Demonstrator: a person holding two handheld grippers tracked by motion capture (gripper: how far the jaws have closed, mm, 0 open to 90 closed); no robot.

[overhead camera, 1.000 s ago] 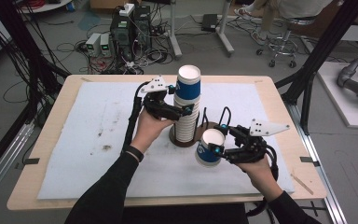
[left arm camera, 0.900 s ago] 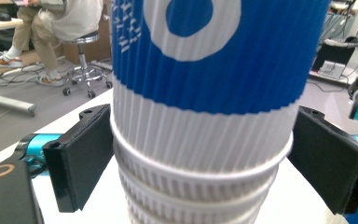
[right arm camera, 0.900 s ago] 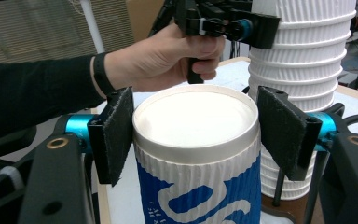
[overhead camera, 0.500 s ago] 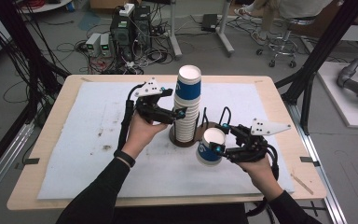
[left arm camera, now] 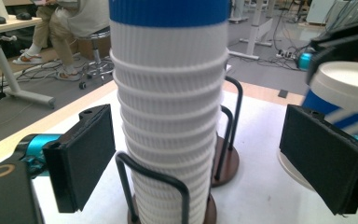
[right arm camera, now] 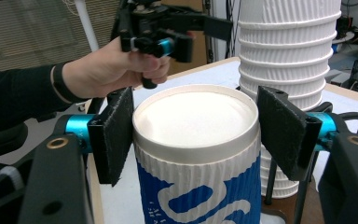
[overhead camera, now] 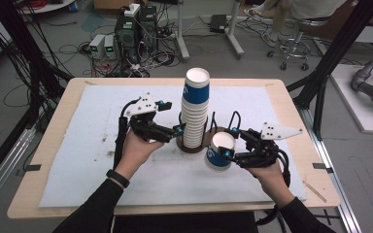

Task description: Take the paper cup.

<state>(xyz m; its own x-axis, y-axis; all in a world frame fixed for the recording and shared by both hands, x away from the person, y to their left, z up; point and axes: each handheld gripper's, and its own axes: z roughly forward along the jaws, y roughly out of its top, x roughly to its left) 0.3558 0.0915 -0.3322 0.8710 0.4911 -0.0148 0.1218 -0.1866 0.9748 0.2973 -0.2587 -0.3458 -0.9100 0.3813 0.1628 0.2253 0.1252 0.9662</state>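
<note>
A tall stack of ribbed white paper cups (overhead camera: 194, 109), the top one banded blue, stands in a black wire holder on a brown base (overhead camera: 190, 147). My left gripper (overhead camera: 177, 130) is open just left of the stack. In the left gripper view the stack (left arm camera: 170, 116) rises in line with the gap, and the pads (left arm camera: 86, 156) stay clear of it. My right gripper (overhead camera: 229, 154) is shut on a single blue-and-white cup (overhead camera: 218, 151) right of the holder. In the right gripper view both pads (right arm camera: 284, 130) press the cup (right arm camera: 196, 154) below its rim.
A white mat (overhead camera: 77, 145) covers the wooden table (overhead camera: 34, 194). A second brown base with wire loops (left arm camera: 226, 161) stands behind the stack. Black frame posts (overhead camera: 320, 73) flank the table. Computers and cables (overhead camera: 126, 39) lie on the floor beyond it.
My left gripper has drawn back to the left, away from the stack, with its jaws still open. The right gripper and its cup have stayed put.
</note>
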